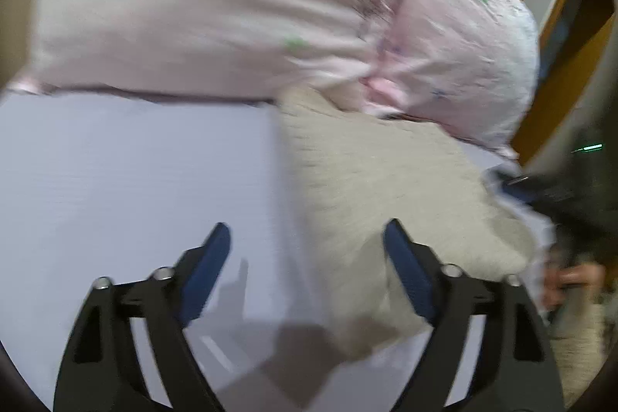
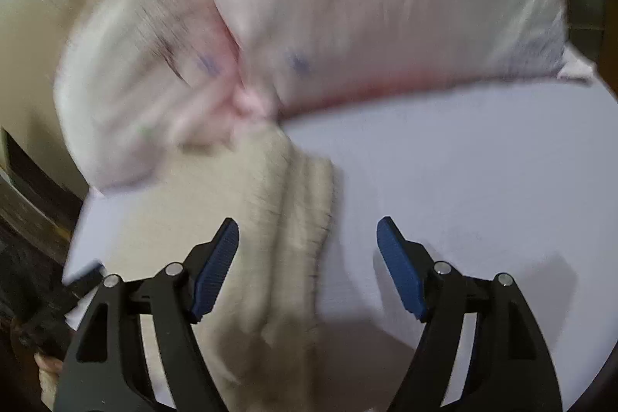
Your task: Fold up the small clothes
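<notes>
Both grippers, left gripper and right gripper, are hovering wide open, holding nothing; the beige knit garment is lying just ahead of the jaws on the bed sheet; it is looking soft, light and floppy; an edge or corner is probably offering the best hold.

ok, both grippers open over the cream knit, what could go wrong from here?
1. The cream knit garment lies close to the lavender sheet's edge; a tug could drag it off.
2. The pink floral pillows touch its far end, so a fold could snag there.
3. Both views are blurred, so aiming the left gripper or right gripper is uncertain.
</notes>
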`<state>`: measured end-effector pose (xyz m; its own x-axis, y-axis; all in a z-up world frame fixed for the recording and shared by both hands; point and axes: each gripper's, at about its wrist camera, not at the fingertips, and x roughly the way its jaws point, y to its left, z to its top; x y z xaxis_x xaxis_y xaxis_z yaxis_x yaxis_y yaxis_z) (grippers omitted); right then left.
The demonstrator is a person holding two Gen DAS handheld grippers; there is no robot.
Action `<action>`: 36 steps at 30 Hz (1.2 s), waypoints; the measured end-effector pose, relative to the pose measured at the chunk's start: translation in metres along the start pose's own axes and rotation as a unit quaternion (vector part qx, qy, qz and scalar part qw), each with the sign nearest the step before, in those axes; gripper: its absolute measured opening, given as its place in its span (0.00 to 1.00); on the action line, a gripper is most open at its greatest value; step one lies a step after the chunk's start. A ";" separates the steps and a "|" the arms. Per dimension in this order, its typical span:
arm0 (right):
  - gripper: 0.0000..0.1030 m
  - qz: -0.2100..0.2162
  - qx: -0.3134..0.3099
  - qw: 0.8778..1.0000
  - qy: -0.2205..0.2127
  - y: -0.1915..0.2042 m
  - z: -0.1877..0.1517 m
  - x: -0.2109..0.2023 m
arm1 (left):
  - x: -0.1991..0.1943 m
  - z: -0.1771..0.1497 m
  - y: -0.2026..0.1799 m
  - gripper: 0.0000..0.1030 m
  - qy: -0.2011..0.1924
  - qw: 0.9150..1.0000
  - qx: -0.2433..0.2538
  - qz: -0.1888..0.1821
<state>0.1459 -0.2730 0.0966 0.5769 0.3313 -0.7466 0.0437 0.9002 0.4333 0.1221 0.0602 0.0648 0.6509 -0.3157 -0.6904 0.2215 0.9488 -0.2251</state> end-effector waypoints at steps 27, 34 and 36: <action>0.98 -0.149 -0.119 0.980 0.055 0.068 -0.156 -0.002 | 0.010 -0.081 -0.053 0.99 0.075 0.988 0.051 0.125; 0.98 -0.168 -0.139 0.974 0.063 0.068 -0.155 0.003 | 0.010 -0.082 -0.052 0.99 0.078 0.988 0.062 0.115; 0.98 -0.171 -0.135 0.974 0.059 0.069 -0.155 0.003 | 0.009 -0.082 -0.052 0.99 0.081 0.988 0.065 0.111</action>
<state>0.0243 -0.1657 0.0457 0.4677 0.0147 -0.8838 -0.0084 0.9999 0.0121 0.0573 0.0089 0.0137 0.5717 -0.0849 -0.8160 0.1853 0.9823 0.0276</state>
